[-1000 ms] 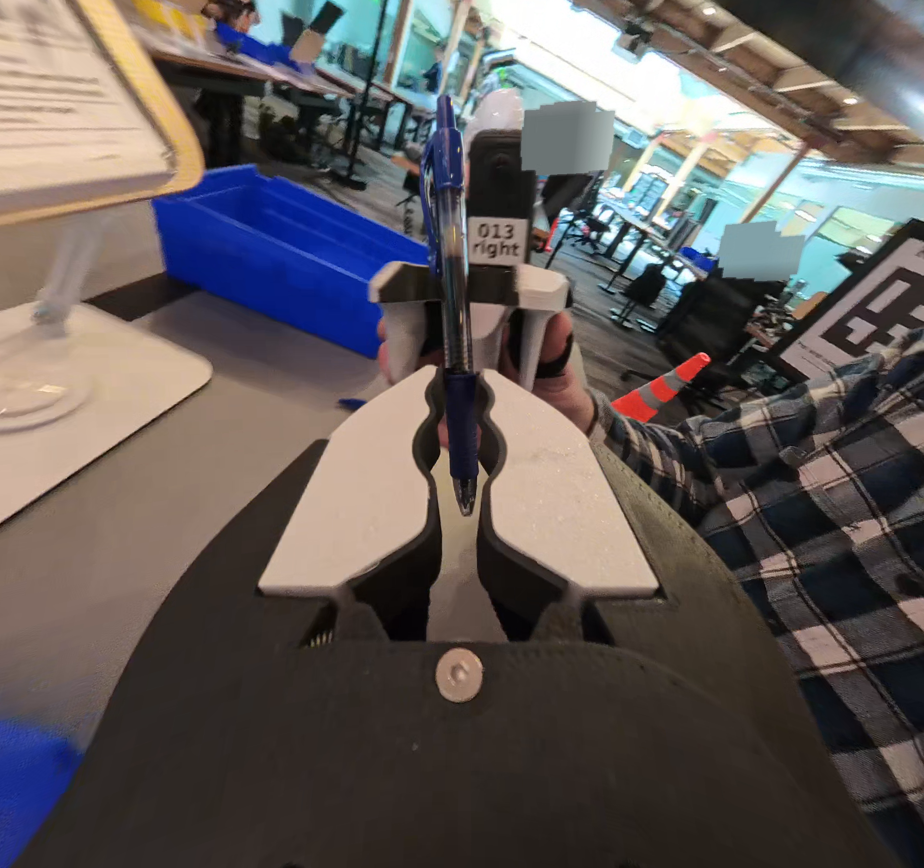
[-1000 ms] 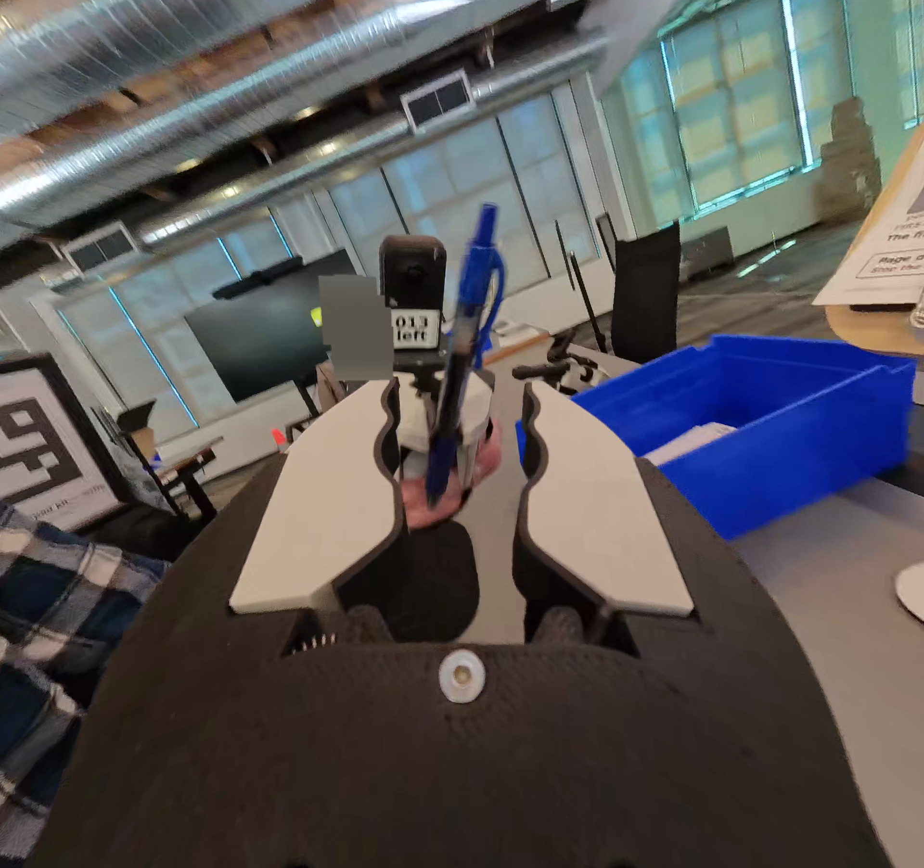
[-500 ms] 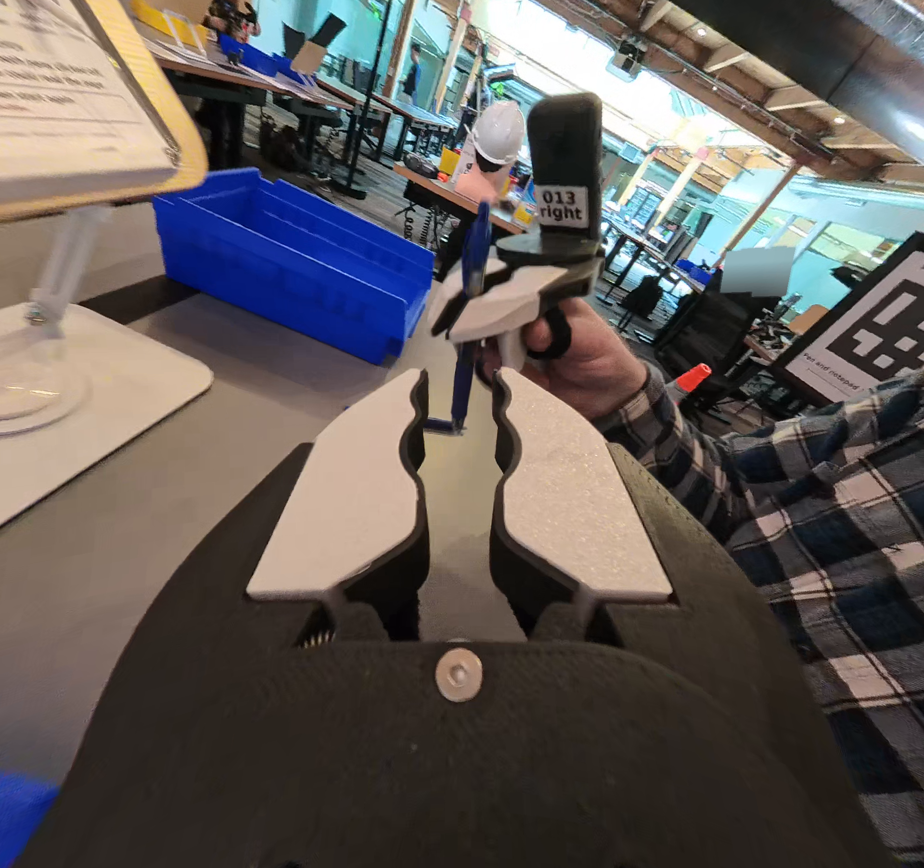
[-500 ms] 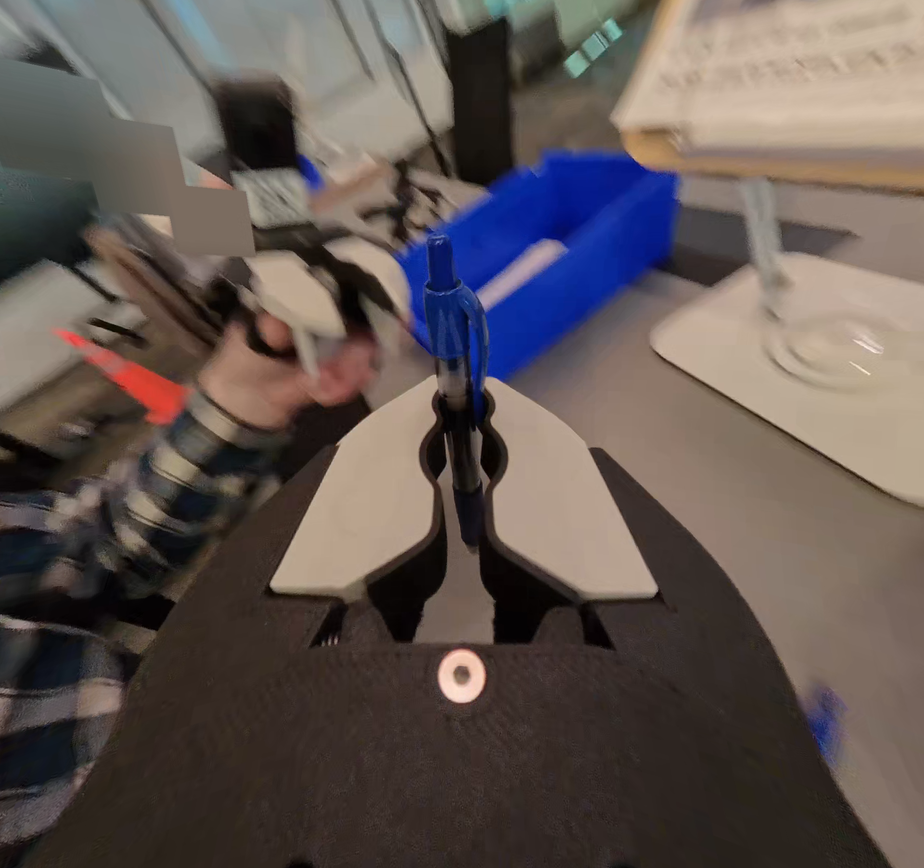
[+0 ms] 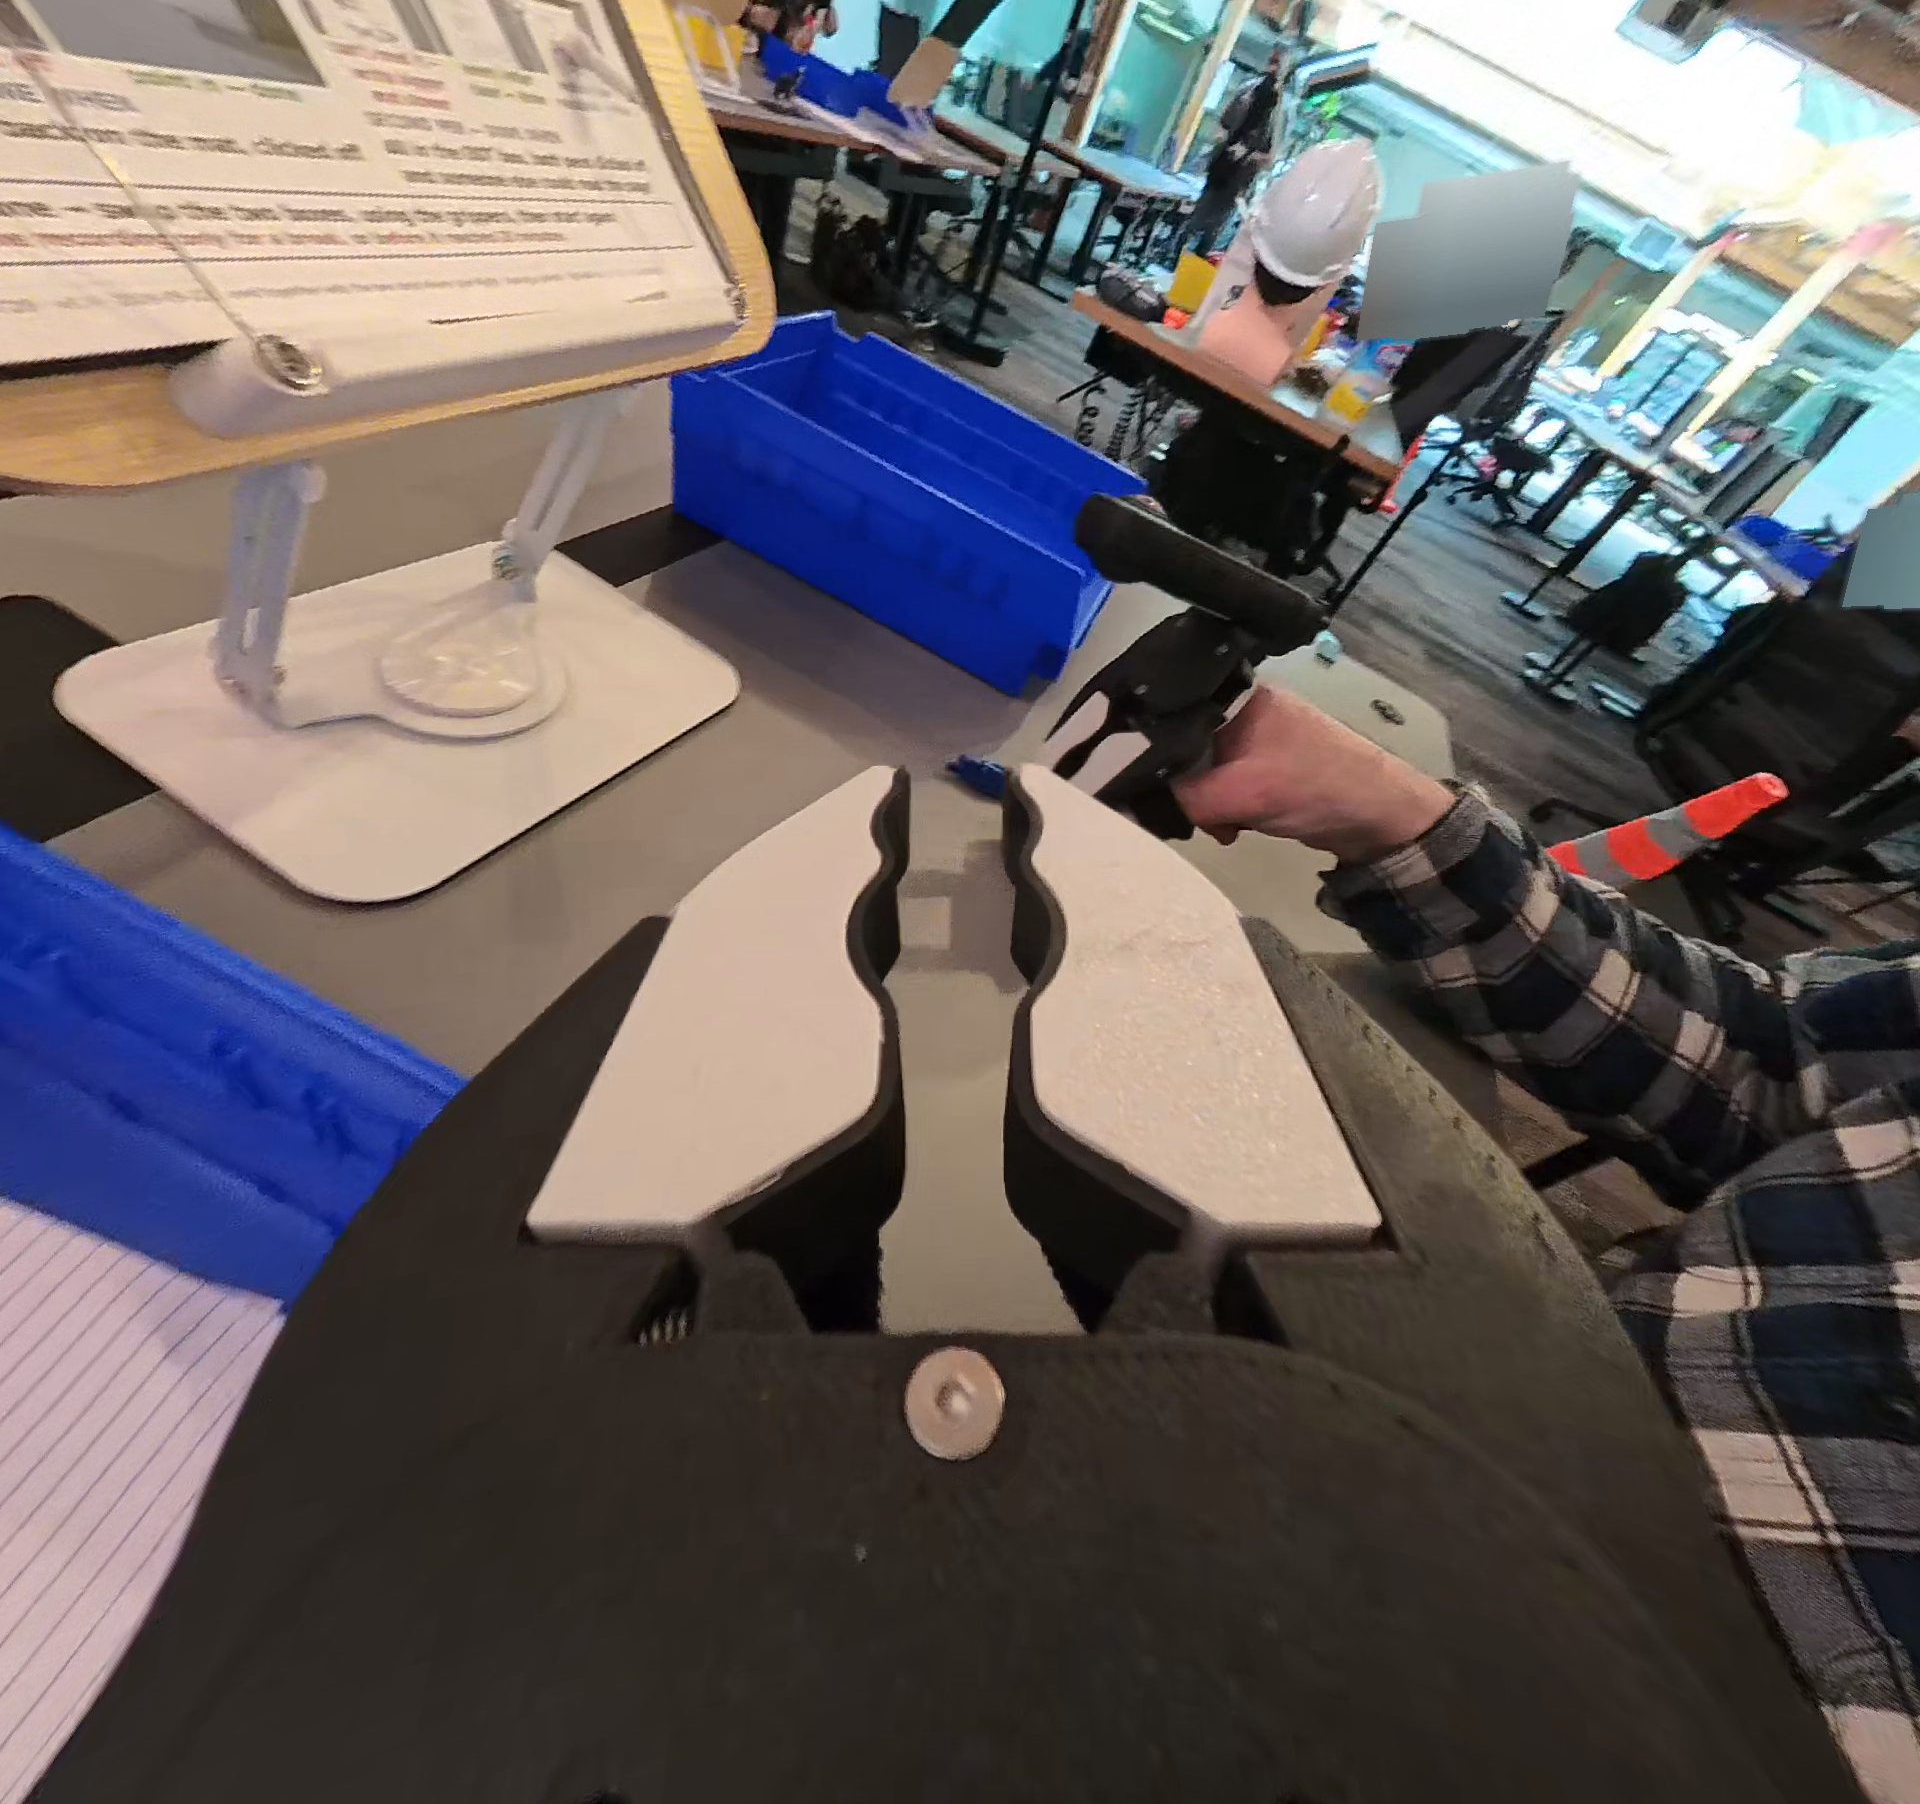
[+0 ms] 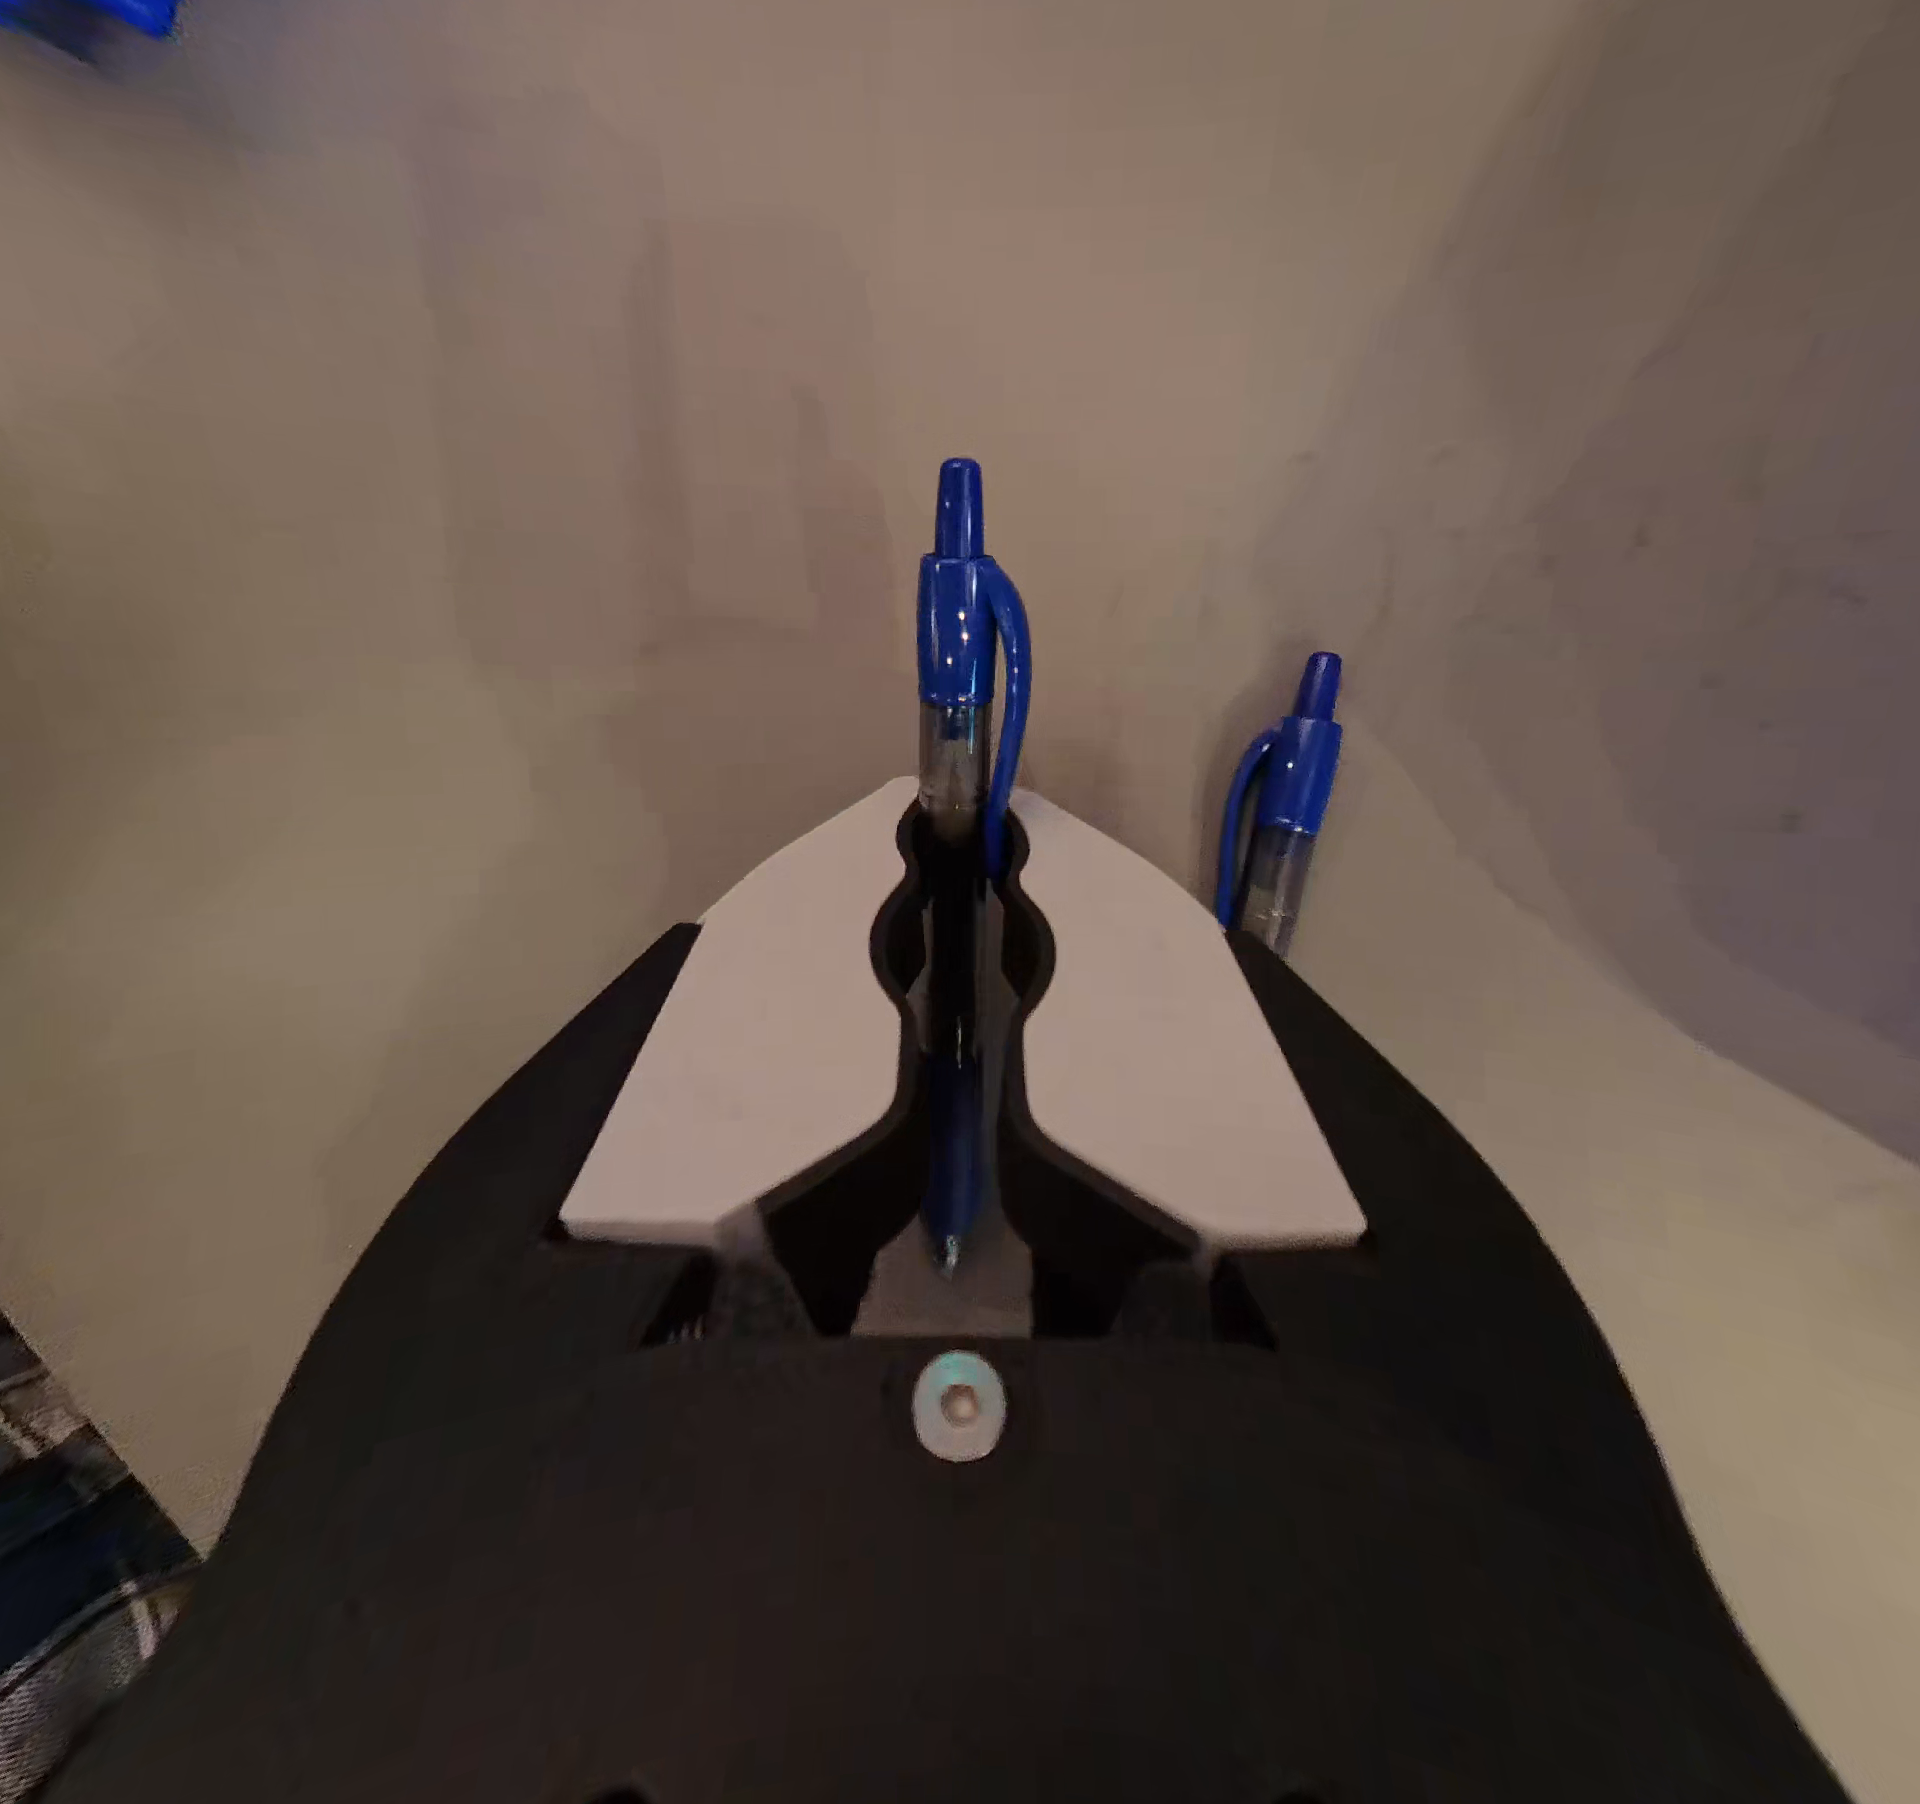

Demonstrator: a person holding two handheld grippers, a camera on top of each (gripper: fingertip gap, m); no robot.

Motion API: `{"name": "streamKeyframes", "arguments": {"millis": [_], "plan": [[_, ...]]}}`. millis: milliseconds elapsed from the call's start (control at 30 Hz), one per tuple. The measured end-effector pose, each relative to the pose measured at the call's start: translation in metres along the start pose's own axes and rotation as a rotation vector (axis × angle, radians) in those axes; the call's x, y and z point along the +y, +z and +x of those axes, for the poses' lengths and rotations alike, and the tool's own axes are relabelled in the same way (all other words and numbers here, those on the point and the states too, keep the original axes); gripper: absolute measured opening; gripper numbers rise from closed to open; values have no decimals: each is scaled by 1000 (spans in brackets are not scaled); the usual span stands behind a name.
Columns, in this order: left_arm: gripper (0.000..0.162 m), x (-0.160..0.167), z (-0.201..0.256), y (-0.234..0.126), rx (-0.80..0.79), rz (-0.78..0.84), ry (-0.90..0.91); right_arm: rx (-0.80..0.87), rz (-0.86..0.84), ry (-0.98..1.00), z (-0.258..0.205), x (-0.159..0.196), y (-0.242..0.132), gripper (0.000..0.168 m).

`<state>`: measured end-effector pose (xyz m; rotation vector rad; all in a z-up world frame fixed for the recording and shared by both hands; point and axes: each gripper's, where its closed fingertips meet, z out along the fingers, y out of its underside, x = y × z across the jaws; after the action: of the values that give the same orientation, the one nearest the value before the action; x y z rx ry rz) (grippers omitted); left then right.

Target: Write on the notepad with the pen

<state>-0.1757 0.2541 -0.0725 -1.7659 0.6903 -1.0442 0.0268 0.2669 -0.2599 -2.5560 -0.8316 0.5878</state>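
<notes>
over the table (image 6: 623, 404): right tool (image 6: 961, 804) clamps pen (image 6: 951, 653); left tool (image 5: 956, 788) parted, empty

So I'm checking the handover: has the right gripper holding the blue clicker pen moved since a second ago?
Yes. The right gripper dropped from above the blue plastic bin to the grey tabletop.

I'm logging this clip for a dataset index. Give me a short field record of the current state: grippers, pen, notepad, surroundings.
left gripper: open, empty
right gripper: shut on blue pen, clicker end away from the camera, tip toward it
second pen: lying on the grey table, right of the held one
notepad: lined page at lower left of left wrist view, no writing visible
blue bin: on table behind
document stand: white base, left of bin
</notes>
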Motion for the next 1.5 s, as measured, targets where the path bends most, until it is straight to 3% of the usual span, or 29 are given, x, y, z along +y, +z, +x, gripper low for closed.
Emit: {"name": "streamKeyframes", "arguments": {"millis": [67, 267, 467, 533, 700, 767, 1000, 1100, 1167, 1367, 1500], "plan": [[20, -2, -10, -8, -60, 0, 2, 41, -1, -13, 5, 0, 1, 10], [41, 9, -76, -50, -383, -155, 68, 74, 22, -41, 8, -5, -5, 40], [60, 18, -162, -77, -580, -560, 330, 33, 150, -116, -4, -24, -16, 29], [71, 27, -188, -72, -556, -725, 383, 21, 195, -143, -8, -31, -21, 26], [82, 63, -249, -61, -441, -1002, 411, -8, 250, -194, -15, -36, -26, 18], [98, 78, -272, -65, -438, -1103, 377, -12, 250, -209, -16, -35, -26, 17], [109, 104, -307, -64, -383, -1295, 396, -61, 269, -218, -21, -37, -28, 13], [115, 105, -310, -55, -322, -1301, 390, -66, 276, -236, -25, -38, -30, 12], [107, 108, -306, -52, -240, -1322, 407, -74, 290, -246, -28, -40, -32, 11], [110, 113, -308, -48, -149, -1329, 344, -102, 311, -235, -29, -41, -36, 10], [99, 112, -305, -45, -141, -1298, 355, -93, 327, -243, -29, -43, -39, 10]]}}
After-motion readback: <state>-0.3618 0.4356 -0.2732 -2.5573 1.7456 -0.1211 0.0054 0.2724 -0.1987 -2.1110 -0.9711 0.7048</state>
